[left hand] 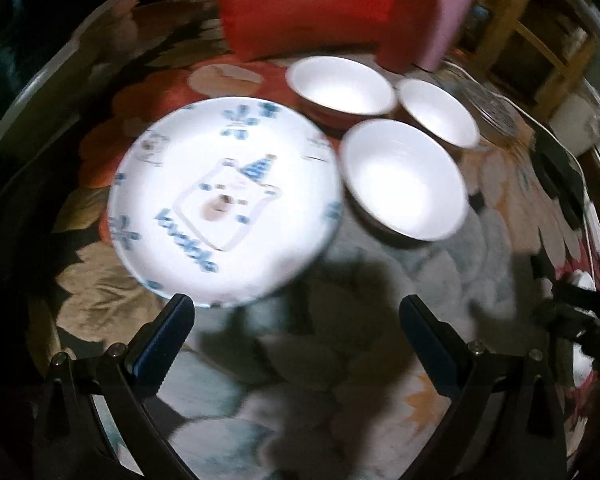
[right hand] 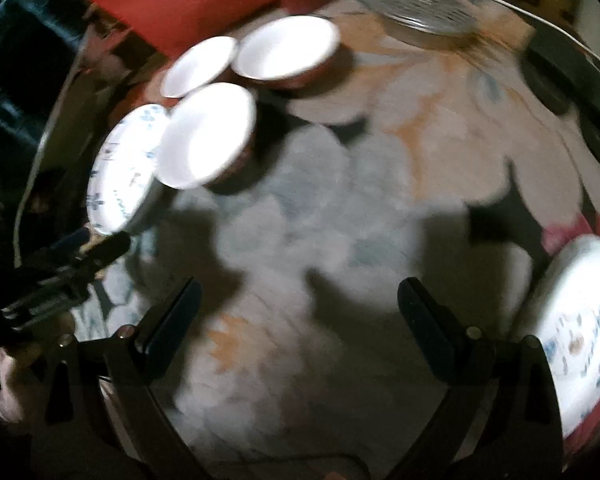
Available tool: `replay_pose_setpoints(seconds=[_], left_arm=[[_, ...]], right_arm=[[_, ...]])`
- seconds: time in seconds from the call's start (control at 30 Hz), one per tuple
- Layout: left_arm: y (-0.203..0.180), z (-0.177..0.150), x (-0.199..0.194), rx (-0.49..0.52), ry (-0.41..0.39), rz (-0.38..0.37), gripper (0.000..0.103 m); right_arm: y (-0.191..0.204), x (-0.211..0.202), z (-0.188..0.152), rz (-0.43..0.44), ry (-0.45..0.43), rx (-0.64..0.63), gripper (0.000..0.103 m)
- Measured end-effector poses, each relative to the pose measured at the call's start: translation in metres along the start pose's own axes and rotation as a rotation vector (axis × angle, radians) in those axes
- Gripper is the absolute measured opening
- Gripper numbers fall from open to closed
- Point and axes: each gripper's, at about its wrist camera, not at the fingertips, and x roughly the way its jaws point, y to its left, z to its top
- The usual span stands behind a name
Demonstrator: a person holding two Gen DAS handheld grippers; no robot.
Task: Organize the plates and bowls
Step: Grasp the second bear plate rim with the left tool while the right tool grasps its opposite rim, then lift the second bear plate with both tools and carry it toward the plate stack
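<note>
A white plate with blue prints (left hand: 224, 200) lies on the floral tablecloth, just ahead of my left gripper (left hand: 296, 308), which is open and empty. Three white bowls with dark outsides stand to its right: a near bowl (left hand: 404, 178), a far left bowl (left hand: 340, 86) and a far right bowl (left hand: 438, 112). In the right wrist view the same plate (right hand: 122, 168) and the bowls (right hand: 206, 136) (right hand: 286, 48) (right hand: 198, 66) sit at the upper left. My right gripper (right hand: 300, 292) is open over bare cloth. A second printed plate (right hand: 584, 328) lies at the right edge.
A red box (left hand: 304, 4) and a pink cup (left hand: 448, 16) stand behind the bowls. A glass lid (right hand: 424, 8), a white cable (right hand: 560, 30) and a dark flat object (right hand: 572, 84) lie at the far right. A hand (right hand: 8, 376) holds the left gripper's body (right hand: 60, 276).
</note>
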Motion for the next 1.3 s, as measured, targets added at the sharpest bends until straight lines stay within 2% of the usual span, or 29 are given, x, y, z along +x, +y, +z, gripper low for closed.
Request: replay_pose_setpoints(seconds=[0.13,0.3,0.43,0.53,0.67,0.8,1.03,1.1,1.13,1.17,1.23,1.3], left_arm=[[0.033,0.01,-0.001,-0.066,-0.015,0.021,0.102],[0.08,0.024,-0.002,-0.163,-0.043,0.044,0.102],[0.114,0.032,-0.001,-0.239,-0.05,0.028,0.102],[0.133,0.036,0.004,-0.295,-0.037,0.003,0.101],[0.149,0.031,0.012,-0.339,-0.011,-0.015,0.098],[0.157,0.027,0.02,-0.364,0.018,-0.02,0.096],[0.157,0.027,0.03,-0.373,0.047,-0.041,0.085],[0.154,0.028,0.034,-0.364,0.056,-0.05,0.081],[0.152,0.029,0.037,-0.361,0.062,-0.053,0.073],[0.149,0.029,0.04,-0.357,0.074,-0.055,0.058],[0.144,0.029,0.052,-0.348,0.122,-0.062,0.038],[0.139,0.028,0.06,-0.341,0.144,-0.075,0.036]], right_arm=[[0.038,0.008,0.031,0.06,-0.01,-0.084,0.098],[0.087,0.033,0.068,0.179,0.034,-0.166,0.096],[0.112,0.065,0.097,0.243,0.102,-0.177,0.081],[0.124,0.087,0.117,0.254,0.156,-0.178,0.071],[0.13,0.101,0.136,0.239,0.177,-0.181,0.062],[0.138,0.114,0.146,0.187,0.207,-0.227,0.057],[0.148,0.13,0.145,-0.004,0.212,-0.301,0.051],[0.151,0.136,0.144,-0.021,0.222,-0.319,0.05],[0.152,0.139,0.143,-0.032,0.233,-0.326,0.045],[0.152,0.143,0.142,-0.042,0.247,-0.33,0.037],[0.152,0.149,0.14,-0.068,0.254,-0.339,0.03],[0.151,0.15,0.139,-0.082,0.242,-0.351,0.026]])
